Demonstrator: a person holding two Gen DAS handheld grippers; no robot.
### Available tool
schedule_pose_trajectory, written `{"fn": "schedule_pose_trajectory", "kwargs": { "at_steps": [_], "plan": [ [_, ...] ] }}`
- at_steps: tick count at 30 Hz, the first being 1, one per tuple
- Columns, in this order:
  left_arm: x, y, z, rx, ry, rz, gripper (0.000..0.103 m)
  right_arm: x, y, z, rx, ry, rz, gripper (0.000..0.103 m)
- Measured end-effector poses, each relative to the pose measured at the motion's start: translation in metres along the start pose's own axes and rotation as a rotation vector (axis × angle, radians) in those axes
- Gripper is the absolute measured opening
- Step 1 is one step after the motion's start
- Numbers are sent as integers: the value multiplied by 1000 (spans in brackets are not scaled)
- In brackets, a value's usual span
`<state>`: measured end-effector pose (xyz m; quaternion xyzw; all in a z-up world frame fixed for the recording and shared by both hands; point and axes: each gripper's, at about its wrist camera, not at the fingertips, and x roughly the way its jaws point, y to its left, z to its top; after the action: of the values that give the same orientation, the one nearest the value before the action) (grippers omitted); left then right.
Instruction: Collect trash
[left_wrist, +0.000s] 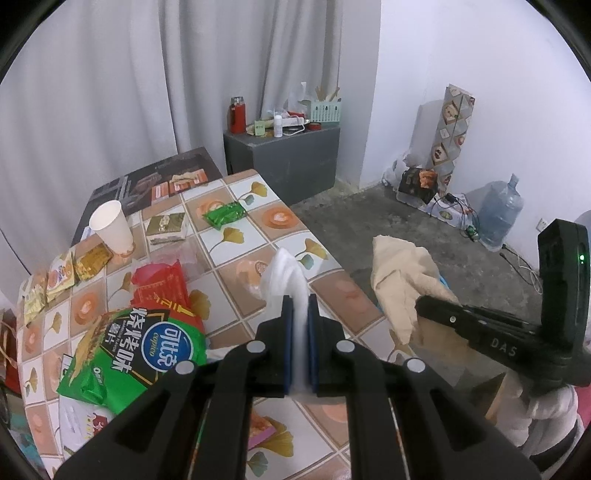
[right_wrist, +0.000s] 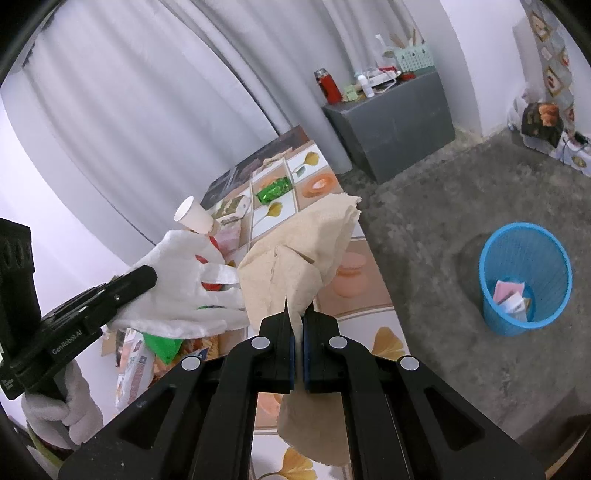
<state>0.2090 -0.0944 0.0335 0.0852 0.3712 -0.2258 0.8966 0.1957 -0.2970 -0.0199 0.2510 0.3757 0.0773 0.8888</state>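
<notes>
My left gripper (left_wrist: 300, 306) is shut on a white tissue (left_wrist: 284, 277) and holds it above the tiled table (left_wrist: 236, 284). My right gripper (right_wrist: 298, 325) is shut on a crumpled beige paper towel (right_wrist: 295, 254), held over the table's right edge; the towel also shows in the left wrist view (left_wrist: 399, 280). The white tissue appears in the right wrist view (right_wrist: 181, 280), held by the left gripper. A blue mesh bin (right_wrist: 524, 277) stands on the floor to the right, with a few scraps inside.
On the table lie a green chip bag (left_wrist: 136, 354), a red packet (left_wrist: 162, 284), a white paper cup (left_wrist: 110, 225), a green wrapper (left_wrist: 225, 214) and several small sachets. A grey cabinet (left_wrist: 288, 155) and a water jug (left_wrist: 498, 214) stand behind.
</notes>
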Motion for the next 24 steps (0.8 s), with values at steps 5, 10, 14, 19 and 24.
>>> {"fn": "schedule_pose_trajectory", "kwargs": {
  "at_steps": [5,10,14,19,24],
  "plan": [
    [-6,-4,1,13,-21,15,7,-7,0,1,2,-15,7,2],
    [-14,-8,3,26,-42,24,7,-15,-2,0,5,-27,11,2],
    [-18,-14,4,33,-50,23,7,-21,-3,-1,9,-38,11,2],
    [-22,-21,5,40,-61,-7,7,-31,-4,-2,21,-58,4,2],
    [-24,-29,10,49,-68,-55,7,-53,-12,-3,47,-110,-28,2]
  ]
}}
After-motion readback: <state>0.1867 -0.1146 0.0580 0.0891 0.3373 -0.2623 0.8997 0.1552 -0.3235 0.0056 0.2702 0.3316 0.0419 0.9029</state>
